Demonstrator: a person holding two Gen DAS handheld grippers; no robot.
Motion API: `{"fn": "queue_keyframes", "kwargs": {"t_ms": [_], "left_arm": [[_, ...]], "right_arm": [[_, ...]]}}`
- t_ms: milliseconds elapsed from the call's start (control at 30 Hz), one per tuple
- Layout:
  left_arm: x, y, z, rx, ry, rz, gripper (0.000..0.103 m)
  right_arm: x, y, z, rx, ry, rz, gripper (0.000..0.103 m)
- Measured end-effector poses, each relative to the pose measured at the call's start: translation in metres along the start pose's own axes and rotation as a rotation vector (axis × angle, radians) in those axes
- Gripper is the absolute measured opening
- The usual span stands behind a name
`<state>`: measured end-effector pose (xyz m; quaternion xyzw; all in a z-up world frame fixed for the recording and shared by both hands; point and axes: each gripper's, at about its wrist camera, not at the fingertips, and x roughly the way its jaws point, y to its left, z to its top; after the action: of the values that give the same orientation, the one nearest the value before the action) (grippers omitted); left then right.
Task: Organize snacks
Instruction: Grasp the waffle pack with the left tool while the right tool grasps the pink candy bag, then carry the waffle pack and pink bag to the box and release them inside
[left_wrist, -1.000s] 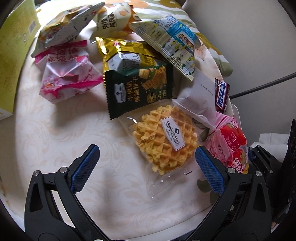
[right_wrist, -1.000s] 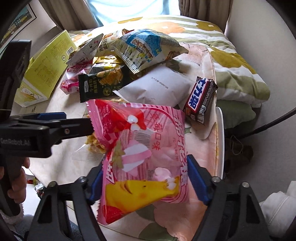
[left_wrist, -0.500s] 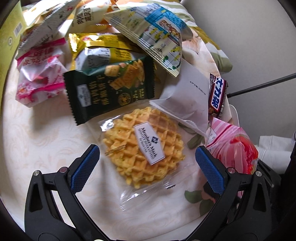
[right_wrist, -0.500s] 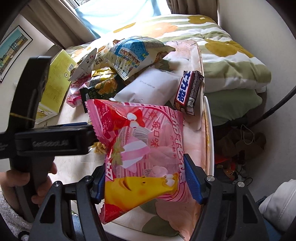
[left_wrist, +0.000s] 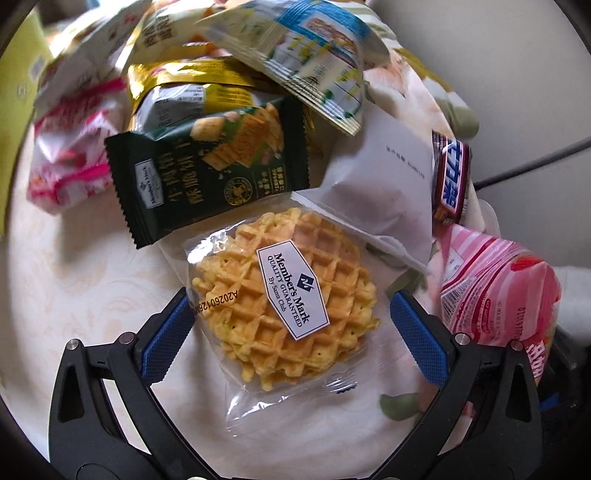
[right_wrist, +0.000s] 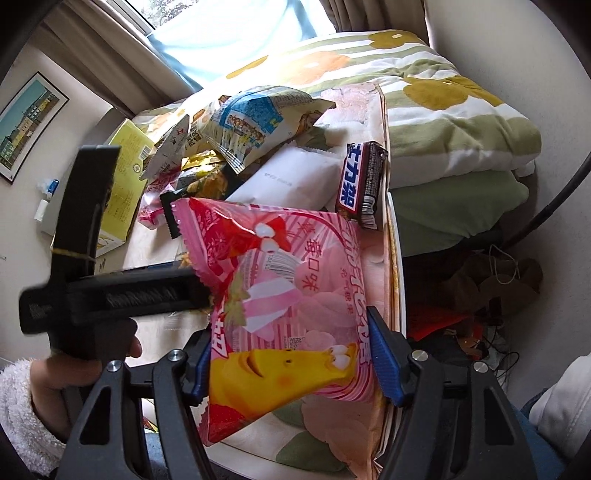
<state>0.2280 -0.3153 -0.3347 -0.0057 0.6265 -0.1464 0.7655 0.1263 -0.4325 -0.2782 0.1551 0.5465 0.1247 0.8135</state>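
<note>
Waffle pack (left_wrist: 284, 295) between spread left claw (left_wrist: 288, 325) pads — right claw (right_wrist: 295, 354) clamps pink bag (right_wrist: 288, 295).

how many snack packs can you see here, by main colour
pink: 2, the pink bag held in the right tongs and a blurred pink pack
dark green: 1
gold: 1
clear waffle pack: 1, between the open left tongs
plain white: 1
blue and white: 1
brown bar: 1
total: 8, with more blurred packs behind
</note>
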Motion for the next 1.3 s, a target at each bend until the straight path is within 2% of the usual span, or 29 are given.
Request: {"fn": "queue_keyframes", "kwargs": {"t_ms": [167, 233, 433, 800, 1033, 1300], "left_arm": [[0.003, -0.007, 0.0, 0.028, -0.011, 0.033, 0.098], [0.0, -0.009, -0.006, 0.045, -0.023, 0.049, 0.086], [-0.007, -0.004, -0.013, 0.067, -0.035, 0.028, 0.079], [-0.043, 0.026, -0.034, 0.052, -0.032, -0.046, 0.075], [-0.089, 0.044, -0.039, 0.034, -0.103, -0.091, 0.073], [-0.132, 0.065, -0.066, -0.004, -0.186, -0.138, 0.071]], "right_arm": [[0.002, 0.006, -0.002, -0.037, 0.008, -0.034, 0.064], [0.002, 0.008, -0.003, -0.053, 0.011, -0.04, 0.064], [0.003, 0.008, -0.004, -0.059, 0.007, -0.047, 0.064], [-0.004, 0.025, -0.006, -0.074, -0.005, -0.047, 0.064], [-0.021, 0.042, -0.005, -0.097, -0.039, -0.06, 0.064], [-0.039, 0.066, -0.006, -0.146, -0.095, -0.046, 0.064]]}}
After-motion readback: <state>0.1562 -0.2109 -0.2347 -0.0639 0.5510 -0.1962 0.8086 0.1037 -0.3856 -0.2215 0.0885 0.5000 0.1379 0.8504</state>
